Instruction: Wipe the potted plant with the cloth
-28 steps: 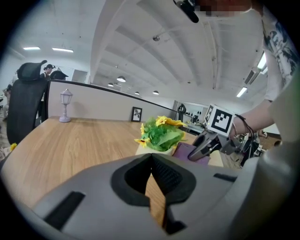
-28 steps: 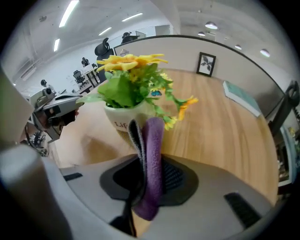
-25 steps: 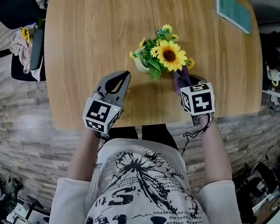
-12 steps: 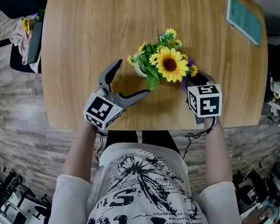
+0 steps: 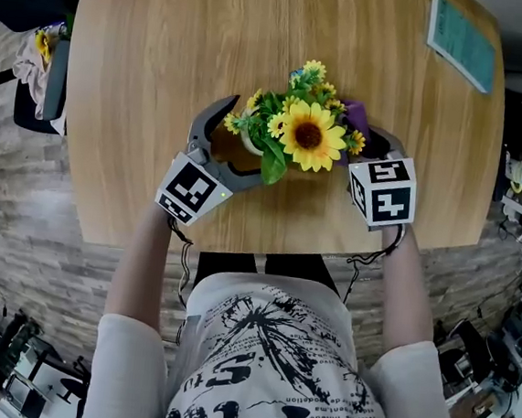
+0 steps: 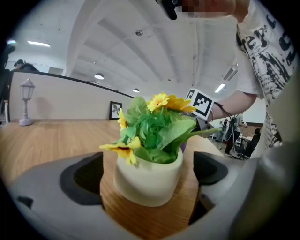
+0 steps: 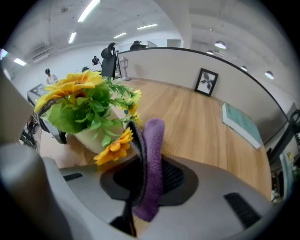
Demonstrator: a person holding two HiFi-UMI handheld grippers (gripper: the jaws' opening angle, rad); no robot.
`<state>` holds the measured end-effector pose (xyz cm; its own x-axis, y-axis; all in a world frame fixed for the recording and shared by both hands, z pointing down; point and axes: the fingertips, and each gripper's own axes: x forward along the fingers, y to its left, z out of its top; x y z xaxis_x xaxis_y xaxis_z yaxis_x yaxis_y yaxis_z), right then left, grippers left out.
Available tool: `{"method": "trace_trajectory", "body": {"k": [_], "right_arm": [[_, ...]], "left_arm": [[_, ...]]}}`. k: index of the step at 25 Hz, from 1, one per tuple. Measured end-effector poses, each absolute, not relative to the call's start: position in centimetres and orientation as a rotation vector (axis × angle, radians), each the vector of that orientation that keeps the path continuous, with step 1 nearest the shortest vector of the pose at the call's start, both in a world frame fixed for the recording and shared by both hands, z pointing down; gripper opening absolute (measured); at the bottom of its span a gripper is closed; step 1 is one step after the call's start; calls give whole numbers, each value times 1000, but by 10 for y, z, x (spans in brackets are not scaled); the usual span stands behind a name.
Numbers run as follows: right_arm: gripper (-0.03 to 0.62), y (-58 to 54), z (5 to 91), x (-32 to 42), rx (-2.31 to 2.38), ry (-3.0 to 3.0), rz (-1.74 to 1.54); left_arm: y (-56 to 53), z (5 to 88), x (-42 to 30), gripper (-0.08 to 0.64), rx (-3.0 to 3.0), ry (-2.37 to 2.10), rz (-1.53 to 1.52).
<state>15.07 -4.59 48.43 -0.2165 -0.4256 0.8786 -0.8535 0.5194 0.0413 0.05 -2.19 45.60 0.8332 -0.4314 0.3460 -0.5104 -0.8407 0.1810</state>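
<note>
1. On the wooden table (image 5: 143,100), near its front edge, I see the potted plant (image 5: 286,137) standing upright.
2. Left gripper (image 5: 247,140) reaches in low; its jaws have just been opening and stand wide around the pot, not touching it.
3. Right gripper (image 5: 370,141) tilts steeply down beside the blooms.
4. Purple cloth (image 7: 153,140) sits pinched in the right jaws; only the right gripper view shows that grip.

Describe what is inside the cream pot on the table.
Inside the cream pot stand green leaves and yellow flowers, the largest a sunflower. The foliage fills the rim, so any soil or filler beneath it cannot be seen.
</note>
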Motion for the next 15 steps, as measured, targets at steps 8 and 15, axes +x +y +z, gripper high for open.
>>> {"method": "trace_trajectory", "body": {"k": [8, 15], "right_arm": [[94, -59, 483, 156, 1081, -1877, 575], [93, -60, 486, 157, 1082, -1892, 608]], "left_arm": [[-31, 471, 21, 589, 2794, -619, 526], [-28, 487, 20, 526, 2818, -617, 698]]}}
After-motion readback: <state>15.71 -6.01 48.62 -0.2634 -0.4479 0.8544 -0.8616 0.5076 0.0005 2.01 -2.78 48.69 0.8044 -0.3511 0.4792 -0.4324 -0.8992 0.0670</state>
